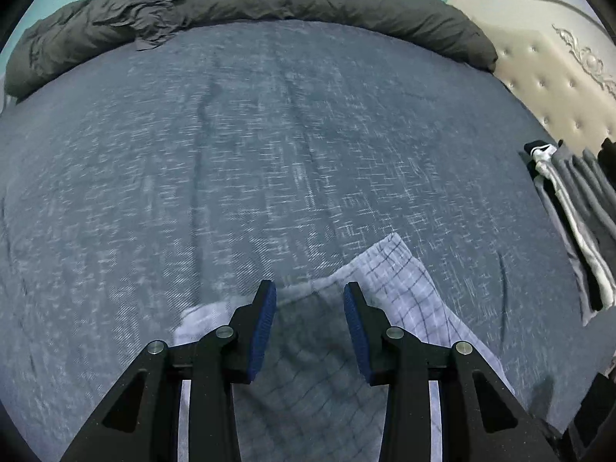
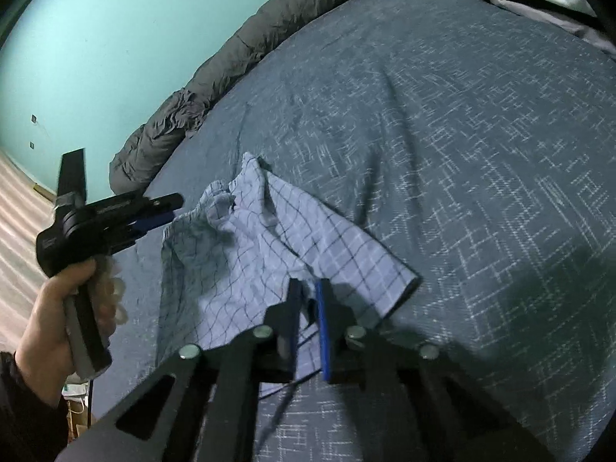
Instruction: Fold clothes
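We see the right gripper (image 2: 308,288) pinching the checked cloth's (image 2: 269,238) near edge on the bed (image 2: 462,154) (left gripper (image 1: 310,292) jaws parted, empty).

1. You have one checked blue garment (image 2: 269,238) on the bed cover (image 2: 462,154).
2. You hold two grippers: left gripper (image 2: 169,211), right gripper (image 2: 308,288).
3. One rolled grey duvet (image 1: 308,0) lies along the bed cover's far edge.
4. One pile of folded clothes (image 1: 577,200) sits at the bed cover's edge.

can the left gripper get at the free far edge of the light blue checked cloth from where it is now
Probably yes: the left gripper hangs open just above the light blue checked cloth on the dark blue bedspread, nothing between them; the right gripper pins only the near edge.
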Demonstrator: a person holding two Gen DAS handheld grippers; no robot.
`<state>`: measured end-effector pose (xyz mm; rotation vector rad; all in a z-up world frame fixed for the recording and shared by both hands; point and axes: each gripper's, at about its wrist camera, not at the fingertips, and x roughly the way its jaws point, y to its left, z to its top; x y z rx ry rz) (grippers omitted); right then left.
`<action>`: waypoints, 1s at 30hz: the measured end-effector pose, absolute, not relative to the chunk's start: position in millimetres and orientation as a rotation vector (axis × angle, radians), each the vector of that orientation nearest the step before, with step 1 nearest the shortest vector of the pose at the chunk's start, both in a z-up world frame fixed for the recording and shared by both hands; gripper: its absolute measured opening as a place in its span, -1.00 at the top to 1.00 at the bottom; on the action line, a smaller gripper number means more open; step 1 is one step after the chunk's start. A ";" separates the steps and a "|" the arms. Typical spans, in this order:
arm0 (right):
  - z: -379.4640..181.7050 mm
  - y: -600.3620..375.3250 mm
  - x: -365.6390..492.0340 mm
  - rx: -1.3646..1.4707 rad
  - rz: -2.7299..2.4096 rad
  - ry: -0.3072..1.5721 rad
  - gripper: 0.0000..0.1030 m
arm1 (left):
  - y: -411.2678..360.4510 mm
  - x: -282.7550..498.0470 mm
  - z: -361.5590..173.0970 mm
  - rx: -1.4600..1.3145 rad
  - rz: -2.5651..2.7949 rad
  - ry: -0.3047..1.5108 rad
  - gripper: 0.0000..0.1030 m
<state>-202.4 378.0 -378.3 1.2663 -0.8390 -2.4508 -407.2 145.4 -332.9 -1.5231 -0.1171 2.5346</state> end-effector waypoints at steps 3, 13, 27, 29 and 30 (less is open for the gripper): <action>-378.0 379.1 -198.6 1.255 -2.449 -0.849 0.94 | 152.2 -416.0 -338.0 -1.543 2.525 -0.113 0.15; -374.5 380.7 -196.6 1.233 -2.448 -0.855 0.95 | 167.0 -432.7 -348.6 -1.607 2.505 -0.095 0.14; -373.9 387.6 -190.7 1.238 -2.443 -0.883 0.95 | 169.4 -428.1 -339.0 -1.575 2.458 -0.141 1.00; -373.6 387.1 -190.8 1.234 -2.444 -0.890 0.95 | 171.7 -427.5 -330.0 -1.544 2.469 -0.112 1.00; -373.2 387.3 -190.2 1.232 -2.445 -0.893 0.95 | 173.6 -427.1 -325.3 -1.528 2.476 -0.090 1.00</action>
